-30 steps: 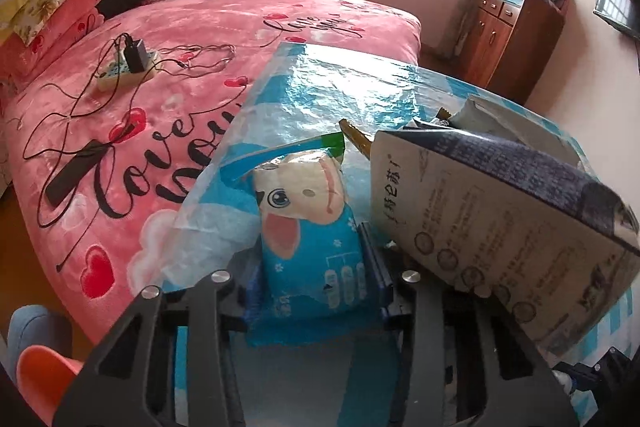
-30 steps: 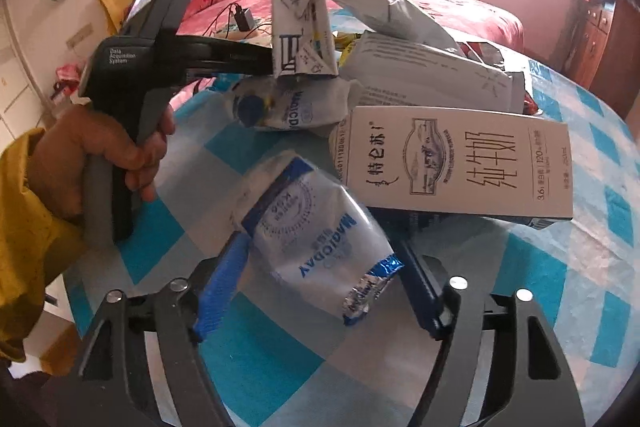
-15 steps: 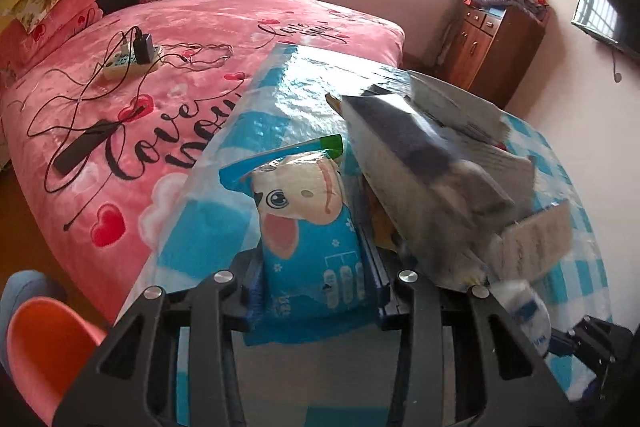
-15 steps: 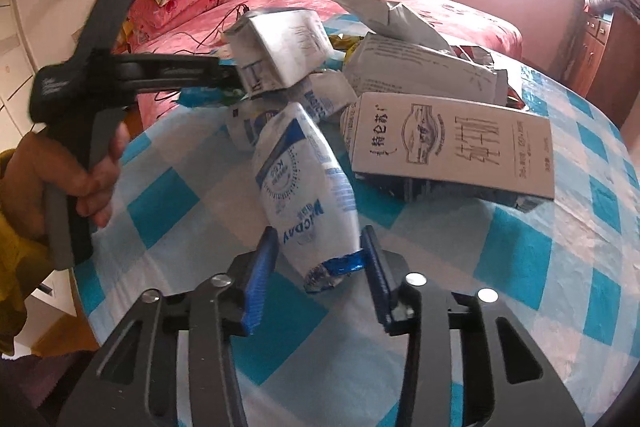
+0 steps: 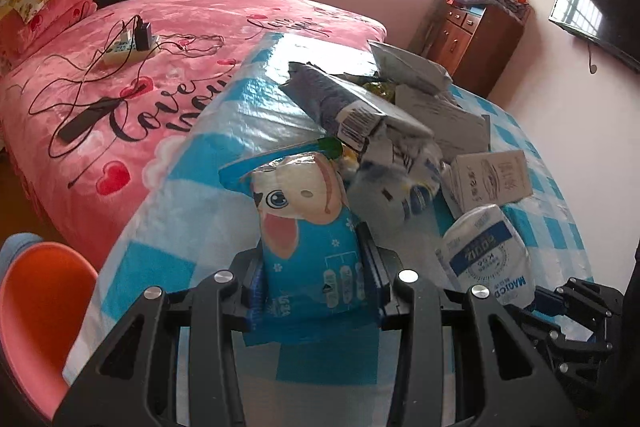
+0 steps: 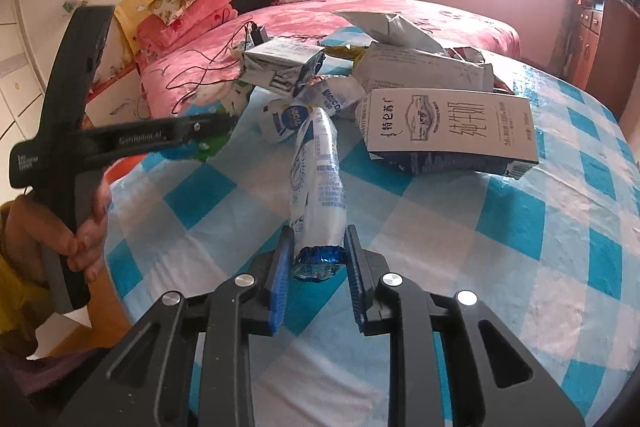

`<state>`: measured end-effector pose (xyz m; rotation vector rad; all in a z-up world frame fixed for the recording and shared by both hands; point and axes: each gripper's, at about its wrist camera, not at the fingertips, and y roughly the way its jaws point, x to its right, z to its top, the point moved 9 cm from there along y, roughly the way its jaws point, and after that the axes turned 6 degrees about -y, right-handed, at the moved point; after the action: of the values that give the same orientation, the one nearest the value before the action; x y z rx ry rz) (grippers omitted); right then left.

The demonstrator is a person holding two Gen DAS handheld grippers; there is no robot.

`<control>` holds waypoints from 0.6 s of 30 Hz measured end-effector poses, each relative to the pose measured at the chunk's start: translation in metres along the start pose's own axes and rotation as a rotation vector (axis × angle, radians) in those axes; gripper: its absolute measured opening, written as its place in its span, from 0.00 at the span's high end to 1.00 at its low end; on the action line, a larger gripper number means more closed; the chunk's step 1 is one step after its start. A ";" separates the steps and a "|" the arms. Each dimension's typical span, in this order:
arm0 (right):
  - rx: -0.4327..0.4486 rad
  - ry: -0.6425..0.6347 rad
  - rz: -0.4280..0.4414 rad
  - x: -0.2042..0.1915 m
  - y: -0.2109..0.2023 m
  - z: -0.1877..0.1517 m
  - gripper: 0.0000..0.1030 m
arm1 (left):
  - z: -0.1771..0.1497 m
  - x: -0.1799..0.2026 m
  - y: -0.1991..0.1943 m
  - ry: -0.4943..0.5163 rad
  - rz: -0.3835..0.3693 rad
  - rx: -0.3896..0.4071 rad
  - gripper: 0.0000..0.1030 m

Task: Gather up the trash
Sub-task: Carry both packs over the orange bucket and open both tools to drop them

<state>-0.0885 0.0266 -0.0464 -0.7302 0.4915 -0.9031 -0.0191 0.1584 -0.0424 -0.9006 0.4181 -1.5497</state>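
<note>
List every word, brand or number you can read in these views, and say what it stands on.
"GenRobot.AI": black arm of the left claw's handle.
"MAGICD...": white and blue plastic snack wrapper held by the right claw; also on a crumpled white wrapper in the pile.
"Love": pink bedspread, black script.
"120": white milk carton; its Chinese characters and fine print are too small.
Blue cartoon packet: unreadable.

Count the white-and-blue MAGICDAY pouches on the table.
2 that I can make out. One pouch is clamped at its crimped end in the right gripper, whose jaws have just been closing; another pouch lies against the trash pile. Others may be buried.
</note>
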 end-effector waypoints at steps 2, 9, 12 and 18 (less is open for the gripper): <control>-0.001 0.002 0.002 -0.003 -0.002 -0.002 0.74 | -0.005 -0.001 -0.002 -0.004 -0.004 -0.003 0.60; 0.012 0.006 -0.013 -0.008 -0.017 -0.002 0.74 | -0.018 -0.007 -0.014 -0.011 -0.014 0.000 0.60; 0.015 0.020 -0.002 -0.010 -0.020 0.000 0.74 | -0.022 -0.009 -0.020 -0.017 -0.022 0.005 0.60; 0.036 0.028 0.045 -0.024 -0.029 0.015 0.74 | -0.023 -0.017 -0.039 -0.038 -0.035 0.033 0.60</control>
<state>-0.1067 0.0400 -0.0132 -0.6716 0.5134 -0.8795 -0.0626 0.1776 -0.0341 -0.9147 0.3503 -1.5650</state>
